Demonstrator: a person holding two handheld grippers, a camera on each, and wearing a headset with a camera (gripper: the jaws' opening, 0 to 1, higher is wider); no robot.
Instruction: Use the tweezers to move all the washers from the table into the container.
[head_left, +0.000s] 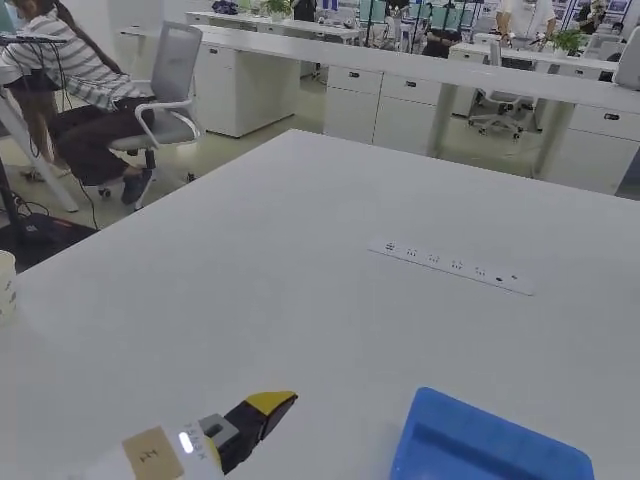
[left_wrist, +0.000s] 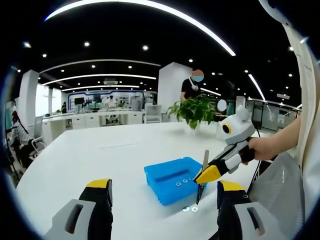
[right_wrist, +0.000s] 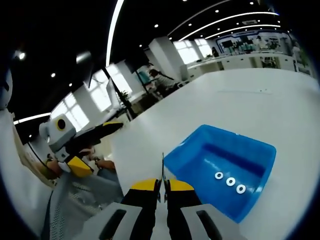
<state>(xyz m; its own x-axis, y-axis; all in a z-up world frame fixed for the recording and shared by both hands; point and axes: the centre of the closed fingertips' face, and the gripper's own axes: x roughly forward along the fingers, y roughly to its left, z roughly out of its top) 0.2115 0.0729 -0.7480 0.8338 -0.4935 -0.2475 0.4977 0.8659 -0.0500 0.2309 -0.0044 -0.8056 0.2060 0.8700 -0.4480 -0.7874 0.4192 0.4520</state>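
Note:
A blue container (head_left: 490, 445) rests on the white table (head_left: 300, 280) near the front edge. Three washers (right_wrist: 230, 181) lie inside the container (right_wrist: 225, 167). Two more washers (left_wrist: 190, 209) lie on the table just in front of the container (left_wrist: 172, 180). My right gripper (right_wrist: 162, 185) is shut on thin metal tweezers (right_wrist: 162, 170). In the left gripper view, the right gripper (left_wrist: 207, 174) holds the tweezers (left_wrist: 202, 172) tilted down, tips just above the loose washers. My left gripper (left_wrist: 165, 187) stands open and holds nothing, left of the container (head_left: 265, 410).
A flush power strip (head_left: 450, 266) crosses the table's middle. A paper cup (head_left: 5, 285) stands at the left edge. A person sits on an office chair (head_left: 165, 90) beyond the far left corner. A potted plant (left_wrist: 192, 110) stands behind the container.

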